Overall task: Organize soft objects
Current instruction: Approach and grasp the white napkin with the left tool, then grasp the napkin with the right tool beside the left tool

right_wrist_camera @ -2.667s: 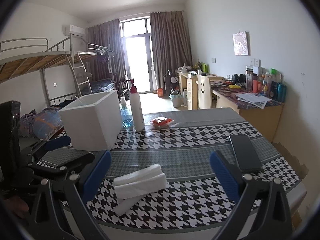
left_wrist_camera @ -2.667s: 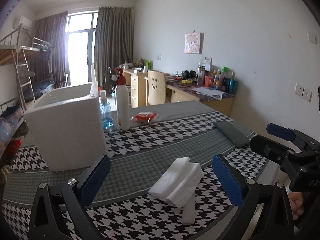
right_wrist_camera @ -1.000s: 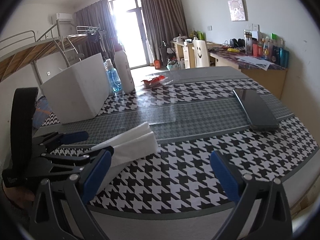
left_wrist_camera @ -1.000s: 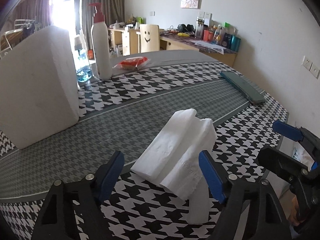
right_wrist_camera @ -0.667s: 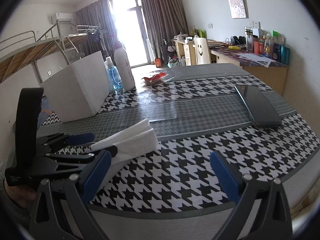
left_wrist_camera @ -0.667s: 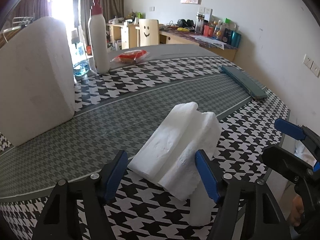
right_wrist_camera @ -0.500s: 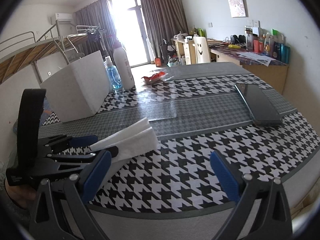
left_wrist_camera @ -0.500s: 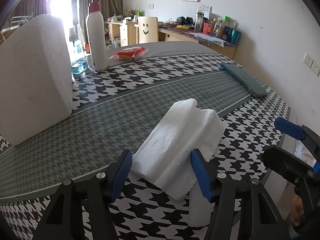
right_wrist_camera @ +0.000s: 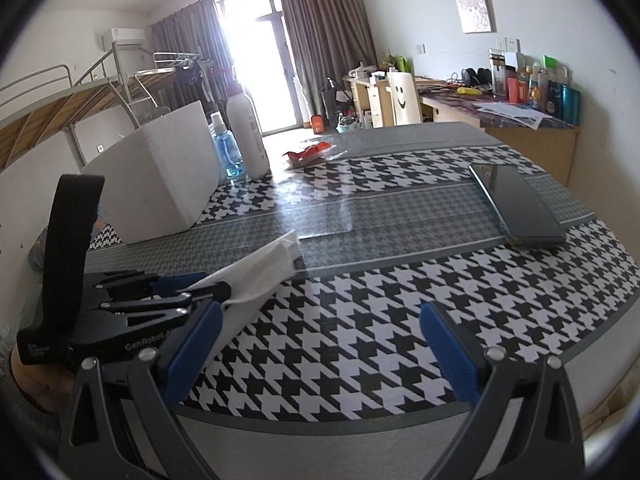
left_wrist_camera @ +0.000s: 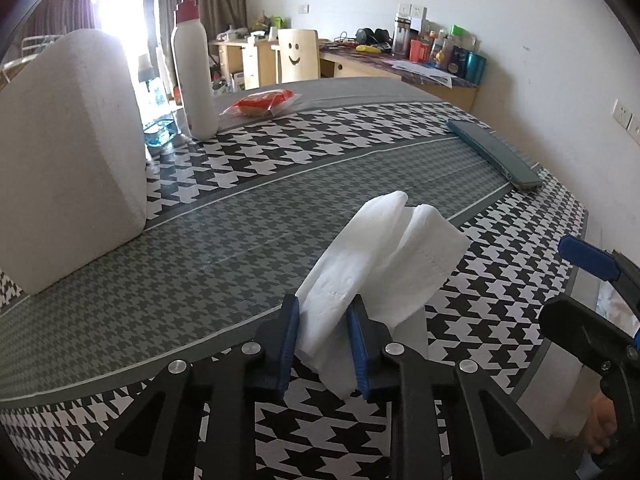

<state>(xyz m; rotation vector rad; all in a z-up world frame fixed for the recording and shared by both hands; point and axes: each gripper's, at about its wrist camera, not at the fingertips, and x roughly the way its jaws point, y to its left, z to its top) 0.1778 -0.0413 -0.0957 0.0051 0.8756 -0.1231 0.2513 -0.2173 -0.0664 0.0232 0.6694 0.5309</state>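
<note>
So in the left wrist view, the left gripper (left_wrist_camera: 322, 334) sits low in the middle of the frame with its blue pads squeezed in on the near end of the folded white tissues (left_wrist_camera: 380, 256), which stick up and away toward the center. The tissues are over the checkered tablecloth (left_wrist_camera: 248, 168). Over at the left edge is a big white foam box (left_wrist_camera: 68, 160), with a white pump bottle (left_wrist_camera: 194, 64) and a red snack packet (left_wrist_camera: 262, 103) behind it in the upper middle, and a dark phone (left_wrist_camera: 494, 152) lying flat at the right. The right gripper (left_wrist_camera: 588, 280) pokes in at the lower right. Switching to the right wrist view, the right gripper (right_wrist_camera: 316, 350) is spread wide at the bottom, nothing between its pads. The left gripper (right_wrist_camera: 188, 288) shows at the lower left, clamped on the tissues (right_wrist_camera: 260, 270), and the phone (right_wrist_camera: 516, 204) sits at the right, well apart from them.
</note>
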